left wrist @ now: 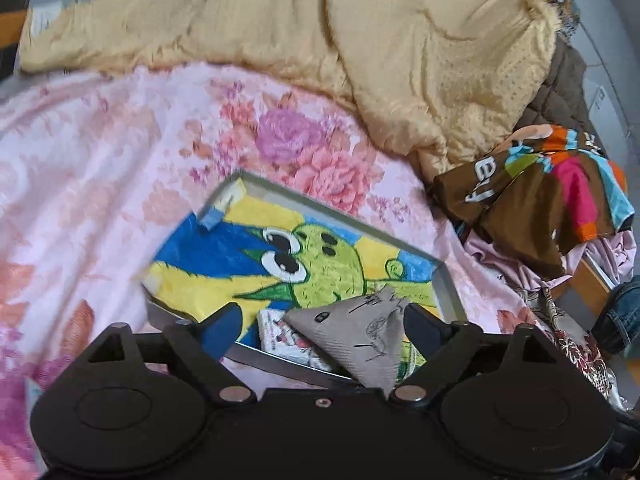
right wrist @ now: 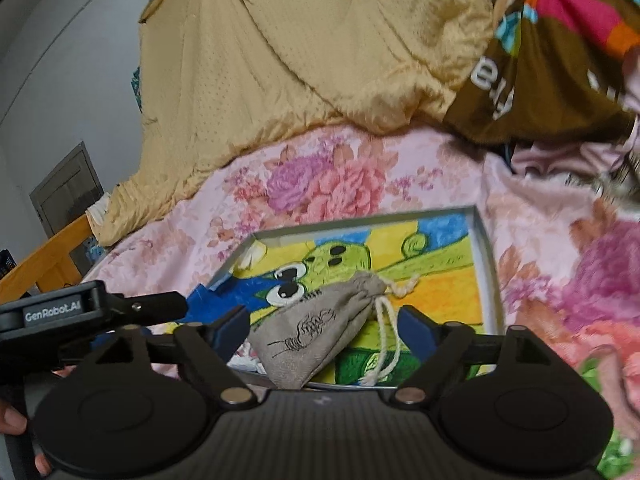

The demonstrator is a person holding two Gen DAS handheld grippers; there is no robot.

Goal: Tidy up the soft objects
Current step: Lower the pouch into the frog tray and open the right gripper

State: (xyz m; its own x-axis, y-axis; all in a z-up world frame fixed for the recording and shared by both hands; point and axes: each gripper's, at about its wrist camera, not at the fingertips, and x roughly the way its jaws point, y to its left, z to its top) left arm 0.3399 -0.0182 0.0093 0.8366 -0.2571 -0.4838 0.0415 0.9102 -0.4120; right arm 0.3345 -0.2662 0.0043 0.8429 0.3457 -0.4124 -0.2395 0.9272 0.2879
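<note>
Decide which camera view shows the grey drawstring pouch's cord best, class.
The right wrist view: the grey drawstring pouch lies whole in the tray, its gathered neck and white cord trailing out. The left wrist view shows only the pouch's printed body, no cord.

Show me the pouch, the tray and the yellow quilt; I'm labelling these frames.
grey pouch (right wrist: 316,328), right wrist view, printed front.
tray (right wrist: 486,264), right wrist view, right rim.
yellow quilt (left wrist: 320,20), left wrist view, middle.

We see a bed spread with a pink floral sheet (right wrist: 332,176), a pale grey wall (right wrist: 60,52) behind it, a grey panelled door (right wrist: 66,192), and an orange wooden bed rail (right wrist: 44,260) in soft daylight.
</note>
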